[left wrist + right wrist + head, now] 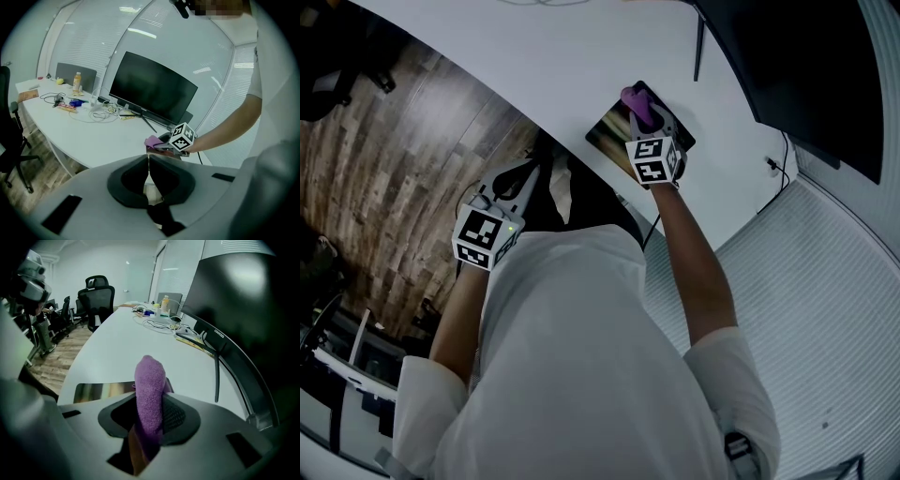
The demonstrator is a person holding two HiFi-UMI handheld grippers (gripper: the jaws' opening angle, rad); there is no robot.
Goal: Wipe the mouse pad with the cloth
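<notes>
Over mouse pad [607, 133], right gripper [643, 116] — cloth [150, 390] clamped

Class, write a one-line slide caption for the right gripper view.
Right tool shut on a purple cloth at the mouse pad, white desk and dark monitor beyond.

The mouse pad [609, 131] lies on the desk [553, 47] before the monitor [797, 56].

You have here:
- cloth [149, 376]: purple terry, nubby, matt
- mouse pad [101, 391]: smooth, glossy printed top
- counter [117, 343]: white, smooth, faint sheen
- floor [394, 159]: wood-grain planks, matt
- your right claw [149, 401]: grey matt plastic shell, with dark textured pads [176, 416]
- your shirt [581, 356]: white plain cloth
</notes>
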